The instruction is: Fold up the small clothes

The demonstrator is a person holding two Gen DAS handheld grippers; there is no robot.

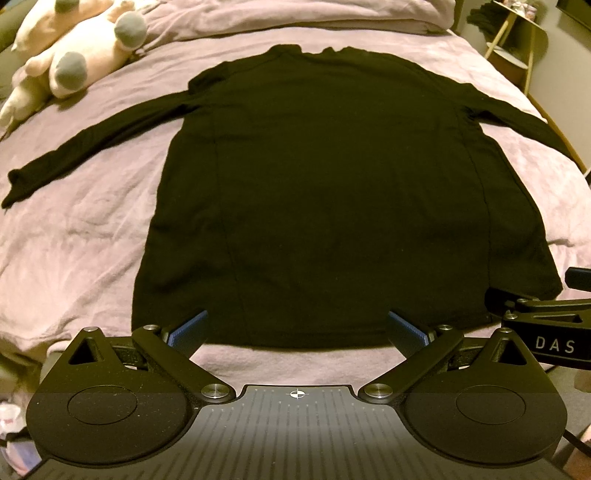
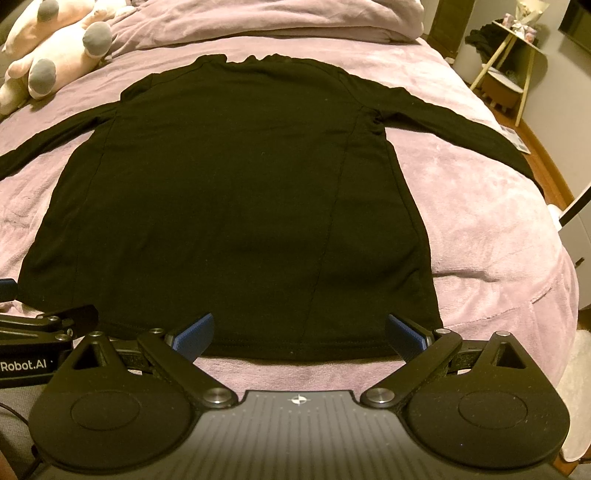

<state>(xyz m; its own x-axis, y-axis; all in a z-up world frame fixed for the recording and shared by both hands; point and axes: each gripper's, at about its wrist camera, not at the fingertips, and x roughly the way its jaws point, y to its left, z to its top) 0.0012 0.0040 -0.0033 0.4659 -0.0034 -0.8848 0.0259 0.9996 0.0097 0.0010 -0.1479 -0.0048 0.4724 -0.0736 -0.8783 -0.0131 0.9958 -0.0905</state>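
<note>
Left gripper [image 1: 297,330] spread wide, blue pads [image 1: 188,332] apart, nothing between them, sitting at the shirt's bottom hem on its left half. Right gripper [image 2: 298,334] also spread wide, pads [image 2: 194,336] empty, at the hem on the shirt's right half. Each gripper shows at the edge of the other's view, side by side, close together.

Shirt [image 1: 332,192] black, long-sleeved, laid flat on the bed [image 1: 81,229], hem nearest the grippers, collar at the far end. Both sleeves stretched out sideways; left cuff [image 1: 14,184] lies on the cover, right sleeve [image 2: 480,133] runs toward the bed's right edge. Vertical seams visible down the body. Not folded yet.

Bed cover pinkish-mauve, wrinkled. Plush toy [image 1: 77,51], cream with grey paws, at the far left corner. Pillow [image 2: 295,18] beyond the collar. Small side stand [image 2: 506,66] off the bed's far right.
</note>
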